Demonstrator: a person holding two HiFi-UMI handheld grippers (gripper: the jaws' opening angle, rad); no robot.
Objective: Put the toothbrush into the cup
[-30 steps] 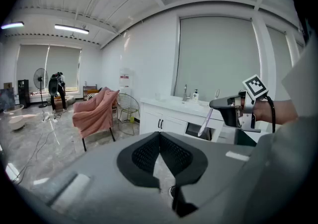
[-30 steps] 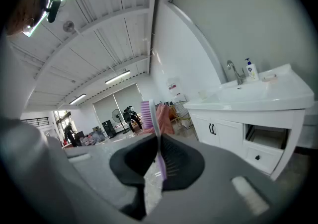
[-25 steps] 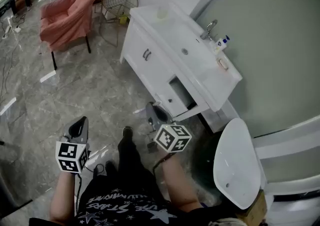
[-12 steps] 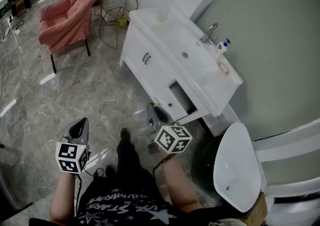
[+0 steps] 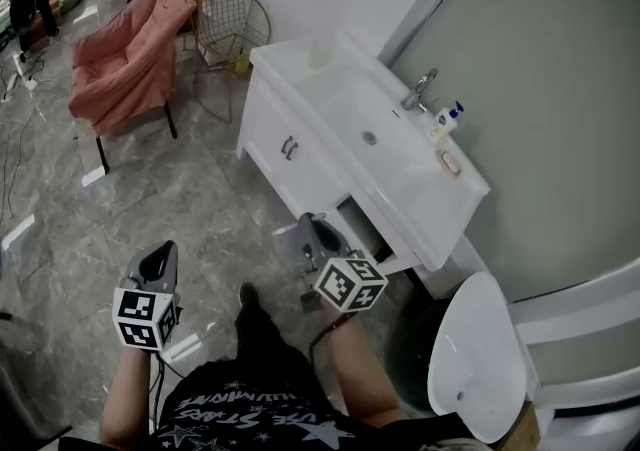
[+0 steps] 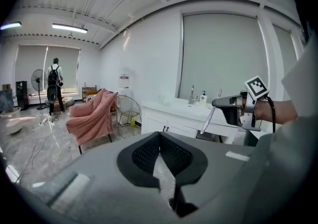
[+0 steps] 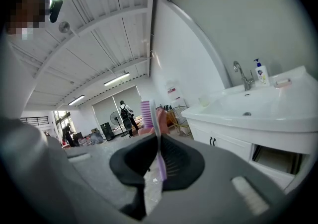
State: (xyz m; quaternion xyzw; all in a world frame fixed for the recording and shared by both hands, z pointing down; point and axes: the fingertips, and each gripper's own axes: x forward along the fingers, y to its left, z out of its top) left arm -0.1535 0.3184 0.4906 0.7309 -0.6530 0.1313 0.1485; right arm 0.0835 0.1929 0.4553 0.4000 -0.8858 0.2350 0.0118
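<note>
- Head view: a white vanity cabinet [image 5: 290, 144] stands against a grey-green wall [image 5: 540, 69]. Its top forms a long white basin [image 5: 385, 134], with a chrome faucet [image 5: 419, 89] at the wall side.
- A pale cup [image 5: 320, 57] sits on the far end of the vanity top, well apart from both grippers.
- A soap bottle [image 5: 447, 117] with a blue pump stands just beside the faucet, and a soap dish [image 5: 447, 161] lies near it.
- An open compartment [image 5: 365, 221] shows in the cabinet front at the near end.
- The floor [image 5: 150, 199] is grey marble-patterned tile. A pink armchair [image 5: 125, 54] and a wire-frame chair [image 5: 232, 14] stand on it beyond the cabinet.
- A white toilet lid [image 5: 478, 359] stands raised at the lower right.
- The right gripper [image 7: 158, 141] is clenched on a lilac toothbrush [image 7: 155, 128]. The handle is pinched between the pads and the bristle head stands upright above the jaws. In the head view this gripper is held in front of the cabinet's near end.
- The left gripper [image 6: 159, 136] has its jaws closed together with nothing between them. It is held over the floor, well to the left of the right one.
- Left gripper view: the room is long, with strip lights [image 6: 68, 28] on a ribbed ceiling. A person [image 6: 53, 84] stands far off beside a pedestal fan [image 6: 39, 86].
</note>
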